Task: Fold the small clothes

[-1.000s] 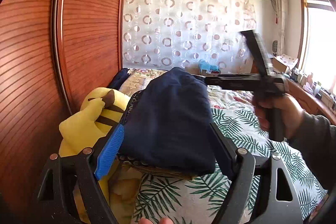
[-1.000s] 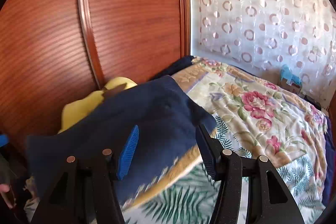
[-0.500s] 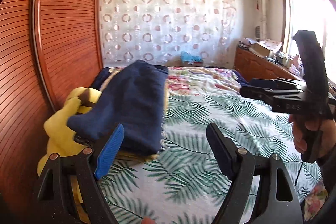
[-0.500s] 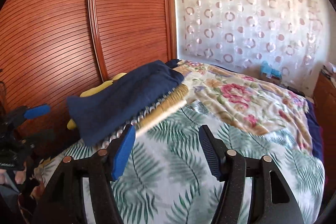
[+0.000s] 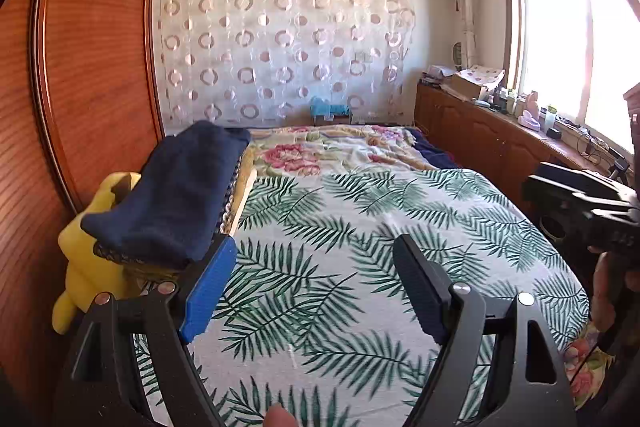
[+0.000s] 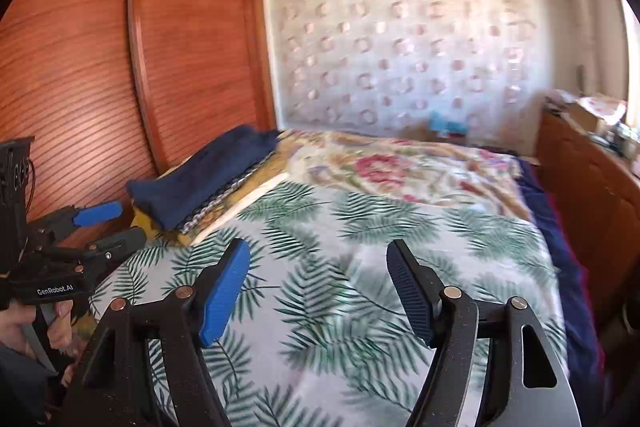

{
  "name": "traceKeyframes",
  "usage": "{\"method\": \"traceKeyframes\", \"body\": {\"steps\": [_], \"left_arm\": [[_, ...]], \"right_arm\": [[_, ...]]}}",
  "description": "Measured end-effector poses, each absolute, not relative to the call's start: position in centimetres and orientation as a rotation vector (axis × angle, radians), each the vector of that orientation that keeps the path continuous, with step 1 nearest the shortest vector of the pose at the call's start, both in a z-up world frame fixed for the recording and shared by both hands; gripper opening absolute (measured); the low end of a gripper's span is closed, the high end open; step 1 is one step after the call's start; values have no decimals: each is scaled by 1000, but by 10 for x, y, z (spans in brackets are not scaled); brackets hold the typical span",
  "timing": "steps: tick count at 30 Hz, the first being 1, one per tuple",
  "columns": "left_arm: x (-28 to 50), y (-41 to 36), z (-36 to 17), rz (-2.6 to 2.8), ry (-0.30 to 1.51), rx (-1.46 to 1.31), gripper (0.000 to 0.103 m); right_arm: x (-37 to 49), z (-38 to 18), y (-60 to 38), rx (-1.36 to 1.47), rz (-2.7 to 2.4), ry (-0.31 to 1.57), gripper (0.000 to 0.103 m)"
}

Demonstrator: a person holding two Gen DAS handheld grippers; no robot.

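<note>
Navy folded garment (image 5: 172, 195): one; empty tongs: two.

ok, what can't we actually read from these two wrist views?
- Yellow plush: left wrist view, mostly hidden under the folded navy garment.
- Patterned items beneath that garment: only their edges show in both views.
- Right tongs: in the left wrist view, cut off by the right edge.
- Clutter on the wooden cabinet: too small.
- Right wrist view: motion-blurred, so the bedspread print smears.
</note>
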State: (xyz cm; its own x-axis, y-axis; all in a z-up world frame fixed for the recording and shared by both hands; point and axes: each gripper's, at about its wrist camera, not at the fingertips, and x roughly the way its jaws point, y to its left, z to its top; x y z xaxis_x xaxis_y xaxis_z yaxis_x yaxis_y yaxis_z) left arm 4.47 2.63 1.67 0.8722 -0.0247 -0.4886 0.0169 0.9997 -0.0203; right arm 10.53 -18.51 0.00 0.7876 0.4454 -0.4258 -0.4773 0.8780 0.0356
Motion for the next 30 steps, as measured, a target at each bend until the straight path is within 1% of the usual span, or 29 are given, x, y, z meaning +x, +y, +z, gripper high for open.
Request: {"method": "traceKeyframes", "body": {"steps": [4,9,15,21,30], "left_arm": [[38,15,33,-26,483,5,81],[28,8,54,-22,430,-4,81],[23,7,64,-17,417,-12,81],[18,3,67,-21,404,-2,81],[14,1,68,-13,392,-2,81]], "right_arm": [[65,21,-202,-49,436,394,81],[21,43,-216,-15,410,326,81],[-11,50,-213,-16,366,304,81],[-22,43,-205,-12,349,298,81],[-10,33,-196,-15,340,300,81]]}}
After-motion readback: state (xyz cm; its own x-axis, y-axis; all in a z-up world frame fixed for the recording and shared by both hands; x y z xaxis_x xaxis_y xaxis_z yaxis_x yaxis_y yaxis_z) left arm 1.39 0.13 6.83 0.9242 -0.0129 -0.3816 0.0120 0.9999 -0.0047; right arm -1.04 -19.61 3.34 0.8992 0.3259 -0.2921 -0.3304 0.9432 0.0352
